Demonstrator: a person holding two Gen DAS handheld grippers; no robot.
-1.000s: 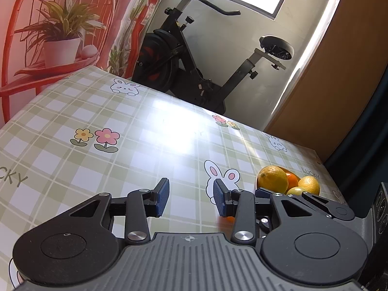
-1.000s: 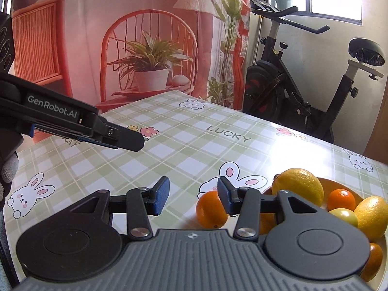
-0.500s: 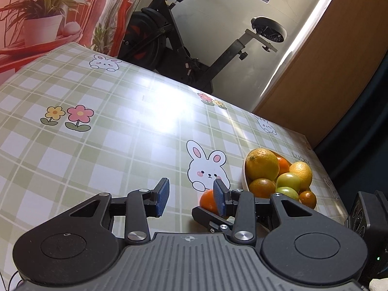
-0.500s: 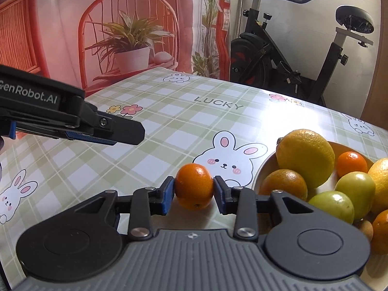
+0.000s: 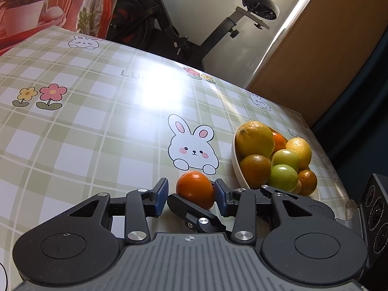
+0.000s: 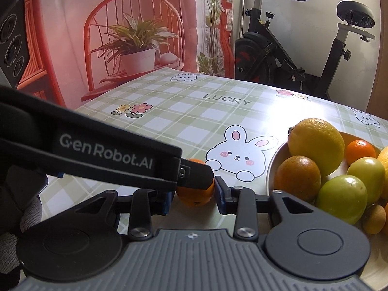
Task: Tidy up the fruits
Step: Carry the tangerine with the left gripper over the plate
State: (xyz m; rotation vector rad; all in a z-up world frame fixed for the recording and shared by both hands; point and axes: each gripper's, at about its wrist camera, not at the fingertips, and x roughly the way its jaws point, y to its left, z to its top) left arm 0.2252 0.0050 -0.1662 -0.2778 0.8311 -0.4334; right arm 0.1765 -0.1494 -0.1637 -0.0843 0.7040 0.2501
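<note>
Left gripper (image 5: 190, 195) has dropped in beside the right gripper (image 6: 192, 195), left jaws opening and empty, right jaws pinching the orange (image 6: 195, 195), table (image 5: 97, 133) near edge, just beside the fruit bowl (image 5: 236, 167).

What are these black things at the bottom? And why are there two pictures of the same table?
A person holds a pair of tongs in each hand, and each pair has a camera looking along its fingers. That is why there are two pictures: one from the left tongs, one from the right tongs. Below them is a checked table with bunnies on it. A bowl full of fruit stands there. The right tongs squeeze a small orange beside the bowl. The left tongs hold nothing. They are opening a little, with one finger close by the orange.
</note>
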